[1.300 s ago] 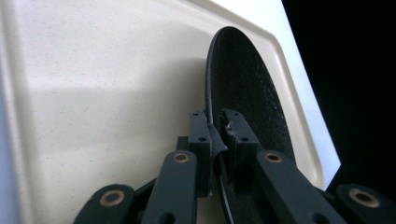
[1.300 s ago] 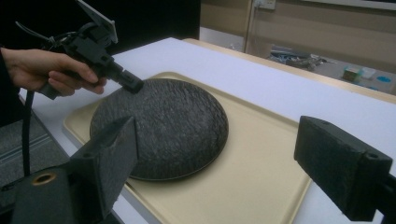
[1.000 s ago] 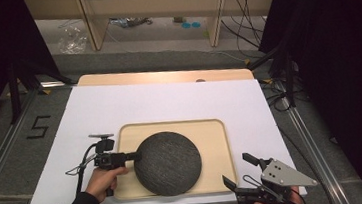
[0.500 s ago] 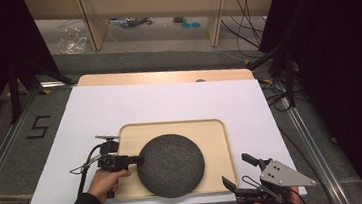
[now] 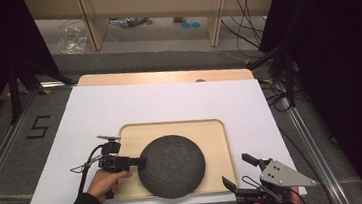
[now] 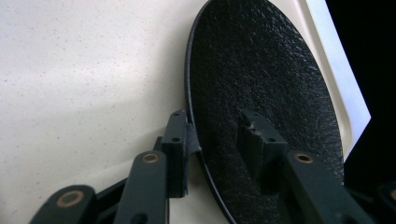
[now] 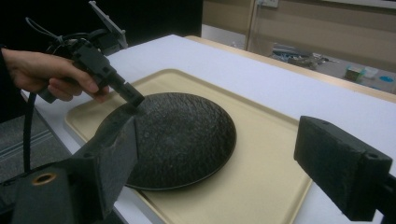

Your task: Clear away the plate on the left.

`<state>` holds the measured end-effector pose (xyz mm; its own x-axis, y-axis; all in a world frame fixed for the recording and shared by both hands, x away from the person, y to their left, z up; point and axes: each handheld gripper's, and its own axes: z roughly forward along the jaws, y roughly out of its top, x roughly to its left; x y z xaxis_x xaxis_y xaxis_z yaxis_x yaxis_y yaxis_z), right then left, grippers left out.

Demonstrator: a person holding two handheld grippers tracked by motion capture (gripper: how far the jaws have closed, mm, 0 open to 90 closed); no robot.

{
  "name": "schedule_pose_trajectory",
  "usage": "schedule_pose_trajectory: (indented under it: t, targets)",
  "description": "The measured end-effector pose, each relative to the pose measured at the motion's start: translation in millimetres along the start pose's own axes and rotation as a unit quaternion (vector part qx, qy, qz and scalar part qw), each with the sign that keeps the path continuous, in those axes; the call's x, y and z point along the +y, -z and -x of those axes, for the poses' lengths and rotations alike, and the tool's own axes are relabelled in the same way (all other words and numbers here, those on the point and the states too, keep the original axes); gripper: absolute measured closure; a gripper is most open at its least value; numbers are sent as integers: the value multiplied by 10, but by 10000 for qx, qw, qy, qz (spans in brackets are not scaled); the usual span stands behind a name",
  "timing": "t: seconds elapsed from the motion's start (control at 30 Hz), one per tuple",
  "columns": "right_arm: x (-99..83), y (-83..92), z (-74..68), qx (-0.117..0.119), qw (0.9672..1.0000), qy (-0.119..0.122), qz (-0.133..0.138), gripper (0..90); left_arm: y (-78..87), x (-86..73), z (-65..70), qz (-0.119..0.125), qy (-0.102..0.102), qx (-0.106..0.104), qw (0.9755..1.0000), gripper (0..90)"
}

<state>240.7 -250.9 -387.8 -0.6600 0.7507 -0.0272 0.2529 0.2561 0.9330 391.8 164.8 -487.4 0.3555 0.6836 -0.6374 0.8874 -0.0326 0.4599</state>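
Note:
A round dark textured plate (image 5: 172, 165) (image 7: 182, 135) lies on a cream tray (image 5: 212, 129) (image 7: 261, 154) near the table's front edge. My left gripper (image 5: 142, 162) (image 6: 217, 130) reaches in level from the left and straddles the plate's (image 6: 261, 70) left rim, one jaw under it and one above. Its jaws have just been opening, and a gap shows between the pads and the rim. The right gripper view shows that left gripper (image 7: 135, 100) at the plate's far edge. My right gripper (image 5: 234, 168) (image 7: 224, 149) hovers open off the tray's front right corner with nothing between its jaws.
The tray rests on a white cover (image 5: 169, 103) over a wooden table (image 5: 166, 76). The plate's front edge overhangs the tray's near rim. Cables and low shelving stand on the floor beyond the table. A "5" mark (image 5: 38, 127) is taped on the floor at left.
The plate sits slightly nearer the tray's front edge than a second ago. Both hands are about where they were.

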Motion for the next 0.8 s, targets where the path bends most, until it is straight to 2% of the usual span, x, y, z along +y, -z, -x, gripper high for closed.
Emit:
schedule_pose_trajectory:
  t: [0.2, 0.3, 0.33, 0.4, 0.6, 0.7, 0.73, 0.77, 0.8]
  targets:
    - [-3, -8, -3, 1, 10000, 1, 59, 152, 28, 10, -1, 46, -11, -5, 10000, 595]
    - [-1, 1, -3, -2, 10000, -3, -5, 152, 60, 17, -1, 157, 10, -57, 9999, 586]
    - [-4, -7, -2, 0, 10000, -5, 57, 152, 71, 19, -2, 161, -14, -72, 9998, 582]
    - [-1, 5, -6, 26, 10000, -44, -38, 152, 85, 22, 0, 170, -21, -79, 9998, 575]
    - [-3, -9, -5, 7, 10000, -8, 47, 152, 116, 34, -9, 176, -62, -2, 9998, 530]
    - [-1, 5, -6, 22, 10000, -40, -36, 152, 136, 47, -25, 131, -56, 80, 9999, 485]
    - [-4, -5, -6, 34, 10000, -39, 25, 152, 141, 47, -26, 138, -51, 75, 9999, 477]
    - [-1, 5, -7, 33, 10000, -44, -36, 152, 153, 50, -30, 182, -65, 59, 9998, 471]
    - [-4, -6, -3, 7, 10000, -8, 56, 152, 162, 52, -27, 198, -39, 73, 9998, 458]
